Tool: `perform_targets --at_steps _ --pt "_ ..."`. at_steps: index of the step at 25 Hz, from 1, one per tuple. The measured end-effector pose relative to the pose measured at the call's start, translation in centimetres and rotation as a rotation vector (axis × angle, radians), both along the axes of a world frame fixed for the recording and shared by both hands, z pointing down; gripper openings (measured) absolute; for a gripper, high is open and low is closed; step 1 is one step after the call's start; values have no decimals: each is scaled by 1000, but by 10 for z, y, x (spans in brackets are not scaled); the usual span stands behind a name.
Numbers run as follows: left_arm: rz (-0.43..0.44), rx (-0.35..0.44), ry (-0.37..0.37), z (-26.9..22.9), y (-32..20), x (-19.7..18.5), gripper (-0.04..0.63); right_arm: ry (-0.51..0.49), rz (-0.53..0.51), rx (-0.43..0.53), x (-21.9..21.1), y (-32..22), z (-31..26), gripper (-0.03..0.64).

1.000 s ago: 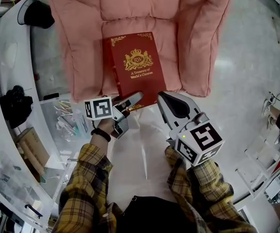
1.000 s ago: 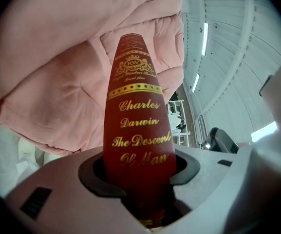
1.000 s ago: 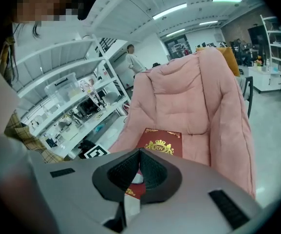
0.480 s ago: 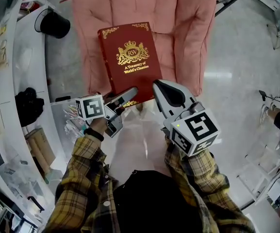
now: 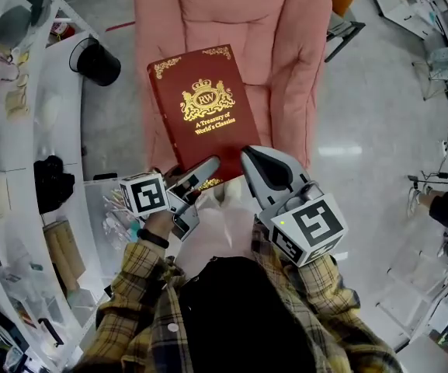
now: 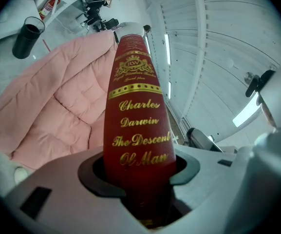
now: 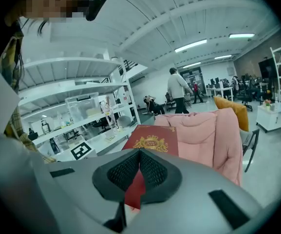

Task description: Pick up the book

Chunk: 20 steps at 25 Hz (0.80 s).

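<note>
The book [image 5: 204, 111] is a red hardcover with a gold crest, held in the air above the pink padded chair [image 5: 278, 53]. My left gripper [image 5: 200, 176] is shut on its near left corner; in the left gripper view the gold-lettered spine [image 6: 138, 106] stands upright between the jaws of that gripper [image 6: 139, 172]. My right gripper [image 5: 255, 165] grips the near right edge. In the right gripper view the cover [image 7: 152, 140] runs out from the right gripper [image 7: 136, 186], whose ribbed pads press on a thin red edge.
A black cup [image 5: 98, 61] stands on the white counter [image 5: 22, 130] to the left, with a dark bundle [image 5: 53, 183] and a clear bin [image 5: 107, 208] of small items nearer me. An orange cushion [image 7: 230, 108] sits behind the chair. People [image 7: 179, 89] stand far off.
Both grippers have risen together with the book. It has come up off the chair seat, and the chair looks smaller and farther below.
</note>
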<state>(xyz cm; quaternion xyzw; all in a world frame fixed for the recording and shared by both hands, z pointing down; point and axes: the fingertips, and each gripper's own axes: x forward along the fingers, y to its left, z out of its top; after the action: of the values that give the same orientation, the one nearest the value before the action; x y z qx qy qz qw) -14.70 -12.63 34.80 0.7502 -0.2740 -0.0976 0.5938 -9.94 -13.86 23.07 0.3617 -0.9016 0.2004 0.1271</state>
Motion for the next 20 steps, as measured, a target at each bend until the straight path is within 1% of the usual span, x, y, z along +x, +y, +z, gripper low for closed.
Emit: perform_targets --at_steps 2,5,8,13,20 --pt "-10 5 3 -10 7 -2 230 0 1 26 2 0 -13 17" --pt "-21 3 12 -23 21 -5 230 -9 0 33 2 6 -27 17" --pt "-20 20 11 -35 26 -5 230 -21 -10 48 3 5 -39 17" --pt "16 46 4 -51 39 1 230 -26 -18 63 8 8 -49 17" --pt "52 53 47 -74 62 9 230 -50 15 70 19 10 -58 17"
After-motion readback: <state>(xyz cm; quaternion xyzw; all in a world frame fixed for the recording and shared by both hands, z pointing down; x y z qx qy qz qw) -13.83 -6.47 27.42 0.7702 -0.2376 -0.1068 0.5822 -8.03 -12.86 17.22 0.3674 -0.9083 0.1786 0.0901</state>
